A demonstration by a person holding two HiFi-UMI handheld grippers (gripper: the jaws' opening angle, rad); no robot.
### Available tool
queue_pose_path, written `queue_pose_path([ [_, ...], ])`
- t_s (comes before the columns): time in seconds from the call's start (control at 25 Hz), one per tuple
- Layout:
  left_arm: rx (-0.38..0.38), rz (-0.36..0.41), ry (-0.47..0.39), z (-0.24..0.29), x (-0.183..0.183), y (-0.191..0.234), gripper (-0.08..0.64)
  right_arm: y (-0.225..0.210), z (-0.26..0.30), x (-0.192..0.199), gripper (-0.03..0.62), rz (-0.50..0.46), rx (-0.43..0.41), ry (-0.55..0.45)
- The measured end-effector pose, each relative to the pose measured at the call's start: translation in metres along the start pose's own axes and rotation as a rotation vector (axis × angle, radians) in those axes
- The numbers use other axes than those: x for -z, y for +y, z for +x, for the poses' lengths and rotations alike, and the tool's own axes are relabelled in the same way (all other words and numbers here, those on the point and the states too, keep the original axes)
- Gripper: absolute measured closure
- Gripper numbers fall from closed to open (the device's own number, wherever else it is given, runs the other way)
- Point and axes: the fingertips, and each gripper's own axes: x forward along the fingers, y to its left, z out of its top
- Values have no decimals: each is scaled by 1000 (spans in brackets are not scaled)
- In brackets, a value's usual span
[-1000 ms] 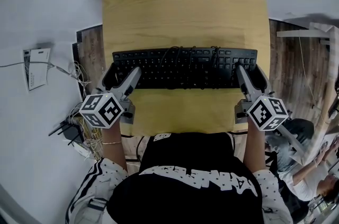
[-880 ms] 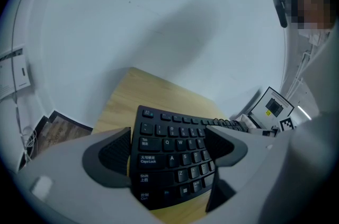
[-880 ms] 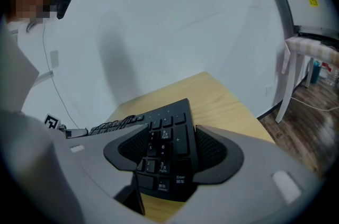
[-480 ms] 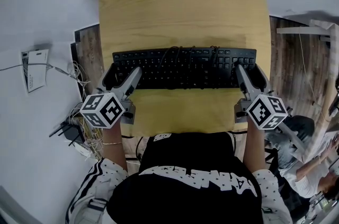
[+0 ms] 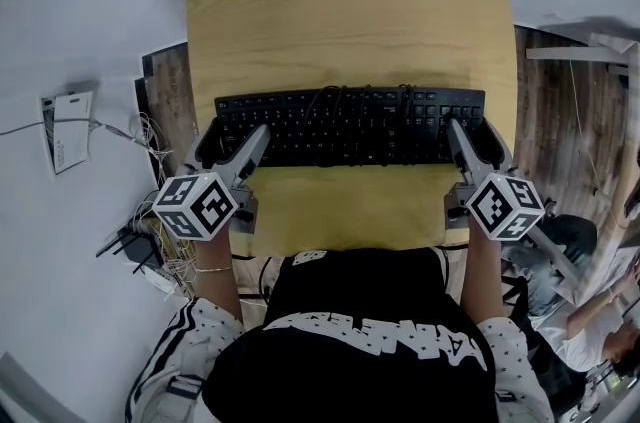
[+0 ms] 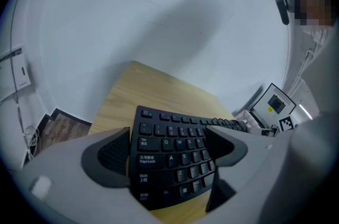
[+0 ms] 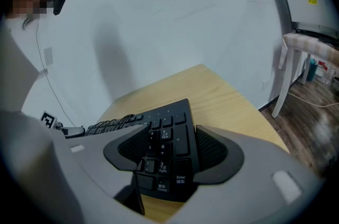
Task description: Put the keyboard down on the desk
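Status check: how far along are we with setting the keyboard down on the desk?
Done: the keyboard is over the desk, level across its near half. In hand: the left gripper and right gripper each clamp one end, jaws on its front and back edges. Left: whether it already rests on the wood can't be told; lower it if needed, then open both grippers.
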Motion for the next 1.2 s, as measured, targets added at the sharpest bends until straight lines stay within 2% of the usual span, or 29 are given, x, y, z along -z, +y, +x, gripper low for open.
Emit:
queue_pose_path([
  [0.92, 4, 4, -15, 1, 3, -1, 126, -4, 5, 4, 305, -12, 28, 1],
  [1.2, -3, 47, -14, 3, 7, 0, 124, -5, 6, 6, 304, -24, 33, -6],
])
